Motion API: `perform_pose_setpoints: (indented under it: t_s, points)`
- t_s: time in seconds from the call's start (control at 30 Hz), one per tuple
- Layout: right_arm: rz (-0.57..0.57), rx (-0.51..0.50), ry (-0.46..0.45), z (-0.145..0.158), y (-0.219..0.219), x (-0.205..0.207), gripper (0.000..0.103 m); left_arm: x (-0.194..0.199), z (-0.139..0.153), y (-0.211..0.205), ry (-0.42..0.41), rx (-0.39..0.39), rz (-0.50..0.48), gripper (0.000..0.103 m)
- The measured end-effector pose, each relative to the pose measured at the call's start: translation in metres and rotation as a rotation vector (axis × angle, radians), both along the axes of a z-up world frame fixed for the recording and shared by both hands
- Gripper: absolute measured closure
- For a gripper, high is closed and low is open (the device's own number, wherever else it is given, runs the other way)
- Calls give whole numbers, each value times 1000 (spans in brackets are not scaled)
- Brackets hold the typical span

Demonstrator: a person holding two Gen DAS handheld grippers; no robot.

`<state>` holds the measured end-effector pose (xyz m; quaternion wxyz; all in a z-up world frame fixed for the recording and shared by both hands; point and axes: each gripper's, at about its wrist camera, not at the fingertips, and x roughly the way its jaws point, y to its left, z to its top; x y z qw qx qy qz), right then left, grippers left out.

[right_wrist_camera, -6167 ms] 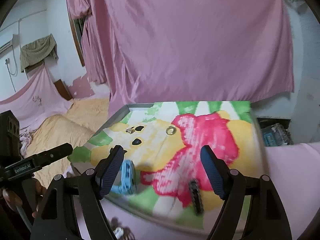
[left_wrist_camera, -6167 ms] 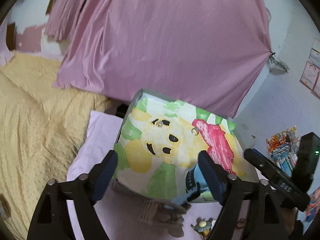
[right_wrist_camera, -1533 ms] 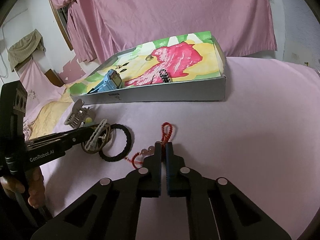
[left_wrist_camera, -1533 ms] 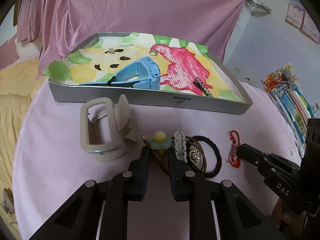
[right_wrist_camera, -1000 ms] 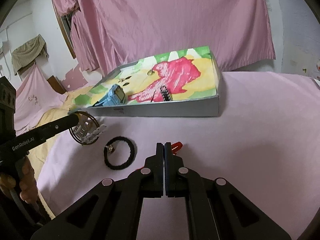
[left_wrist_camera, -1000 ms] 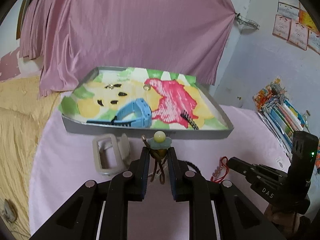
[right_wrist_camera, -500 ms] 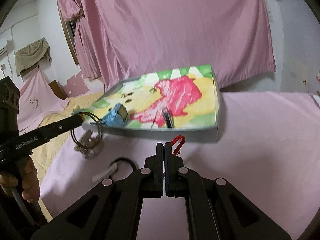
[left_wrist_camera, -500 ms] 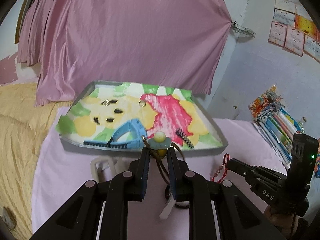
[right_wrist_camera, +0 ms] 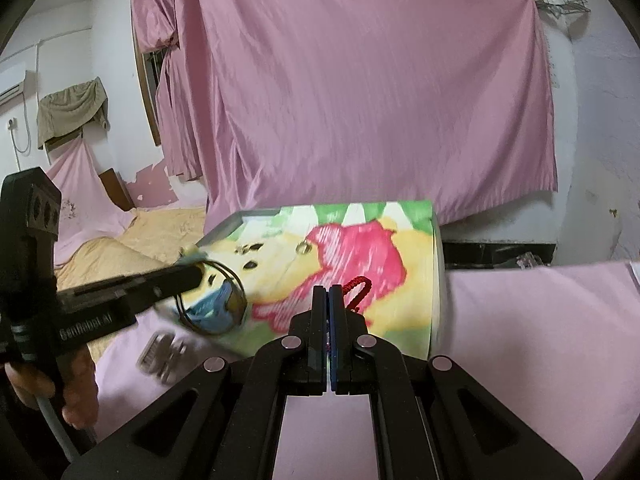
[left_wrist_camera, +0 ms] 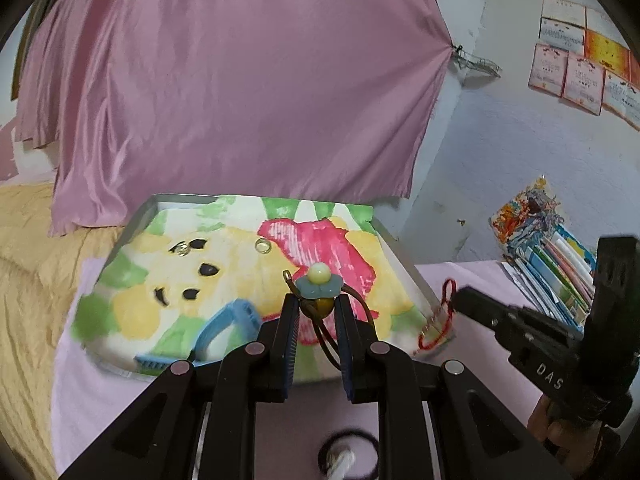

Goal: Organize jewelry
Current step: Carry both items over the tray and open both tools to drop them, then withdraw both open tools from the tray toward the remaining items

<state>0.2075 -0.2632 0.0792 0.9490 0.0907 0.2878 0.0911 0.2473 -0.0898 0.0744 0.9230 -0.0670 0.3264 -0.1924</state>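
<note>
You can read "DAS" on your right tool [left_wrist_camera: 456, 300], and, blurred, "GenRobot.AI" on your left tool [right_wrist_camera: 196, 274].

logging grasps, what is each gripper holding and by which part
Left gripper pinches the flower hair tie just under its flower charm. Right gripper is shut on the red cord bracelet, near its looped end.

The grey-rimmed tray [left_wrist_camera: 384, 236] at frame centre bore a yellow bear cartoon with pink and green patches. A blue watch [left_wrist_camera: 224, 328] lay lower left. The hair tie's [left_wrist_camera: 319, 283] flower was pale blue with a cream bead; the cord bracelet [right_wrist_camera: 356, 288] was red.
</note>
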Motion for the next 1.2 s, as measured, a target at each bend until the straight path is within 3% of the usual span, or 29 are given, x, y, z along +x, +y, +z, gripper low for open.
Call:
perform_pose_setpoints:
  t_s: [0.4, 0.8, 0.9, 0.97, 1.03, 1.17, 1.2]
  points:
    - [5, 46, 133, -42, -5, 46, 101, 46, -42, -25, 132, 80, -28, 86]
    - [-32, 77, 236, -64, -15, 54, 100, 51, -50, -27, 173, 110, -17, 84]
    - [-53, 76, 228, -62, -20, 48, 96, 49, -47, -26, 162, 94, -15, 76]
    - [-67, 84, 205, -58, -24, 40, 87, 44, -43, -27, 142, 84, -14, 60]
    - [-78, 86, 181, -54, -26, 35, 74, 38, -39, -24, 108, 57, -15, 36]
    - [-108, 81, 106, -41, -29, 15, 73, 21, -26, -19, 21, 51, 21, 35]
    - [-115, 80, 90, -38, -30, 11, 66, 18, -23, -17, 12, 45, 28, 34]
